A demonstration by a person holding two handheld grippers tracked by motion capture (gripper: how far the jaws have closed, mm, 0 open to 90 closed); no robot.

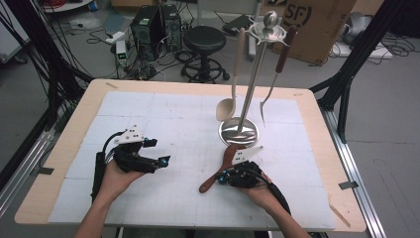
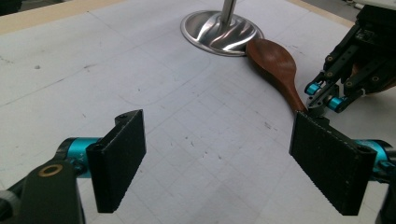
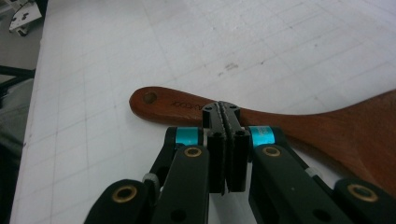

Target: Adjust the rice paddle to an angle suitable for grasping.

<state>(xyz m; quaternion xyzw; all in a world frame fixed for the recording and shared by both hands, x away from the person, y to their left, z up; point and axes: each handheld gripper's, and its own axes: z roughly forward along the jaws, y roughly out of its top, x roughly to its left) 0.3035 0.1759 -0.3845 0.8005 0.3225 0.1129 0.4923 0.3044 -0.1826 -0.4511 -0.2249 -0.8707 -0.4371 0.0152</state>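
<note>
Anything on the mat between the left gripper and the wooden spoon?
Nothing: bare white mat separates the left gripper from the wooden spoon, as the high view shows.

A mat (image 1: pixel 163 119) lies on the table (image 1: pixel 74 129). A stand (image 1: pixel 239 130) sits right of the mat's middle, with a ladle (image 1: pixel 229 101) hanging on its left and a fork (image 1: pixel 270 94) on its right. A spoon (image 1: pixel 218 171) lies on the mat just before the stand, its bowl touching the stand's base, its handle running toward the near edge. The right gripper (image 1: pixel 223 177) sits at the handle; the left gripper (image 1: pixel 161 152) is well apart to the left. A stool (image 1: pixel 204 47) stands on the floor behind the table.
</note>
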